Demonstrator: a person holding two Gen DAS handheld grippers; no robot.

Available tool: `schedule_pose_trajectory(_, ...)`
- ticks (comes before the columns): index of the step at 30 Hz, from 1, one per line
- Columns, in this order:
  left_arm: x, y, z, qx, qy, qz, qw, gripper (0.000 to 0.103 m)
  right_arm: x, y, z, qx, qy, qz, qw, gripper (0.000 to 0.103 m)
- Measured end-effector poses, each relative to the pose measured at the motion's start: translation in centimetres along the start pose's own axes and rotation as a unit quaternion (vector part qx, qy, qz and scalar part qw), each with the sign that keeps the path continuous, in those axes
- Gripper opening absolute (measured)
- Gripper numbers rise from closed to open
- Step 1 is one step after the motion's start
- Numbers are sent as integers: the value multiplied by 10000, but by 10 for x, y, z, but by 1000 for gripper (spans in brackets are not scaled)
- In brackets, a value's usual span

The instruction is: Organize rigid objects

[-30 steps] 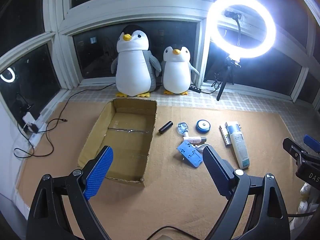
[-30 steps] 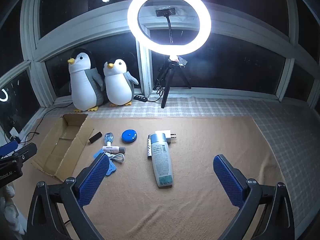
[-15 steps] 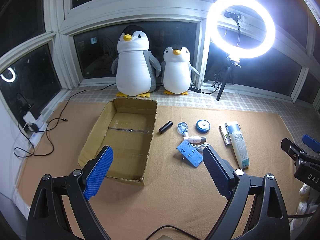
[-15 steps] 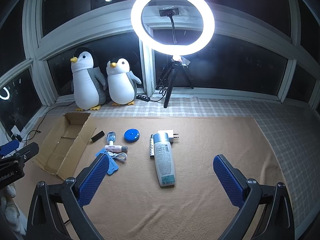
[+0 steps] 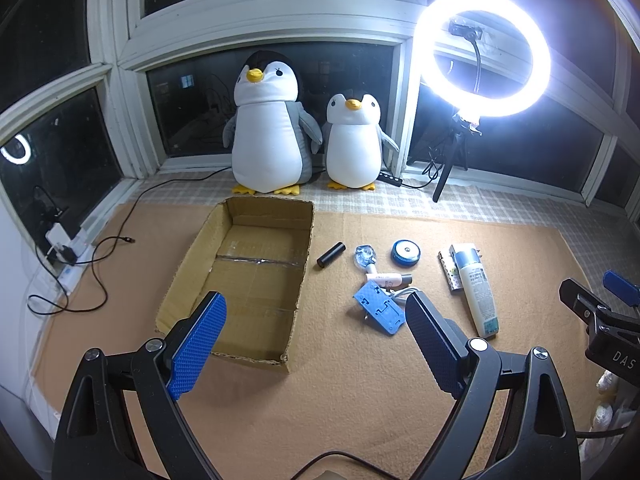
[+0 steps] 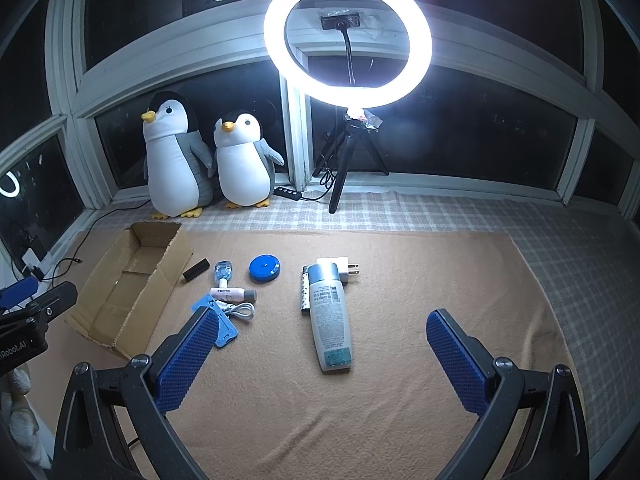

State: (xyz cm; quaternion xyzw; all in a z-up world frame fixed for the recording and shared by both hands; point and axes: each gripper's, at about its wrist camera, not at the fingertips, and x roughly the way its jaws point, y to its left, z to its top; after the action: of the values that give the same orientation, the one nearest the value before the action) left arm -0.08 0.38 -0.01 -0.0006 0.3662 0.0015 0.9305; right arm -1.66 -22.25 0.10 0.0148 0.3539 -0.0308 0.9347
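An open, empty cardboard box (image 5: 208,248) (image 6: 160,280) lies on the tan mat. Right of it lie a black cylinder (image 5: 331,254) (image 6: 196,269), a small clear bottle (image 5: 365,256) (image 6: 223,271), a blue round tin (image 5: 405,253) (image 6: 264,268), a pink-white tube (image 5: 387,279) (image 6: 232,293), a blue flat holder (image 5: 378,308) (image 6: 224,330), a white bottle (image 5: 478,292) (image 6: 330,316), a battery pack (image 5: 449,272) (image 6: 305,294) and a white plug (image 6: 340,267). My left gripper (image 5: 316,340) is open above the box's near corner. My right gripper (image 6: 324,356) is open above the white bottle's base.
Two plush penguins (image 5: 268,136) (image 5: 354,144) stand on the sill behind the box. A lit ring light on a tripod (image 6: 348,40) stands at the back. Cables and a power strip (image 5: 64,252) lie at the left. A checked cloth (image 6: 560,248) borders the mat.
Both views have shifted slightly; the right gripper has drifted a little left and forward over the mat. Both grippers stay open and empty. No object has moved.
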Motion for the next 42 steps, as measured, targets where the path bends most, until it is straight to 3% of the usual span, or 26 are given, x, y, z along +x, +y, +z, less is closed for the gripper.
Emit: schedule_pose_trajectory(42,10,1,-3,11,69,-3,10000,92,8,4,-1,-28,114,10,9999,103)
